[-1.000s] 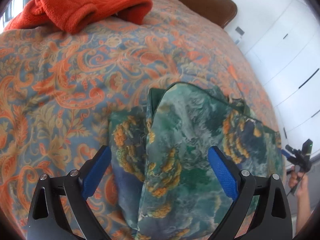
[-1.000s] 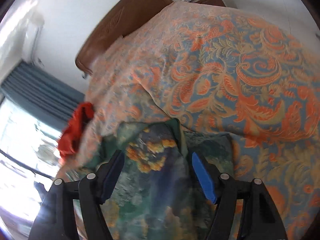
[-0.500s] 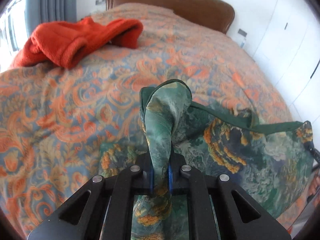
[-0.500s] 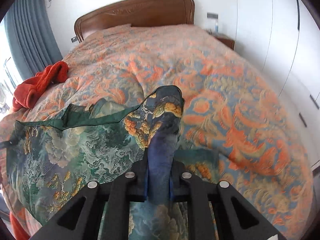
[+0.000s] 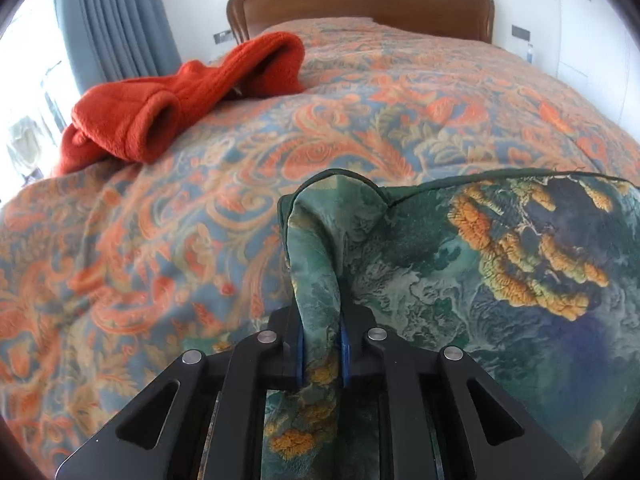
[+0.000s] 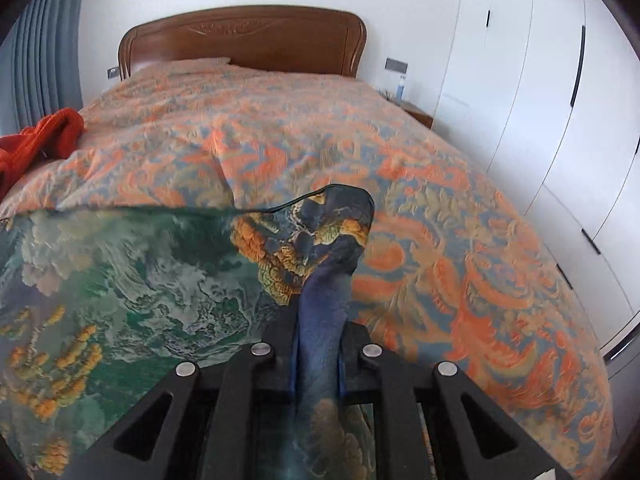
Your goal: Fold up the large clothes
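A large green garment [image 5: 500, 280] printed with orange blossoms and blue patches is held up over the bed, its top hem stretched taut between my two grippers. My left gripper [image 5: 322, 344] is shut on the garment's left corner, and a fold of cloth rises out of the blue pads [image 5: 299, 360]. In the right wrist view the same garment [image 6: 140, 280] spreads to the left, and my right gripper [image 6: 318, 356] is shut on its right corner, a blue bunch of cloth standing up between the jaws.
An orange and blue patterned bedspread [image 5: 160, 220] covers the bed below. A red fleece garment [image 5: 172, 104] lies crumpled at its left side. A brown wooden headboard [image 6: 240, 40] stands at the far end, white wardrobes [image 6: 560, 100] on the right, a grey curtain [image 5: 116, 20] on the left.
Both grippers stood open around the garment's folds, then shut on its corners. The hem between them has since been pulled straight and taut, and both views have tilted up toward the headboard.
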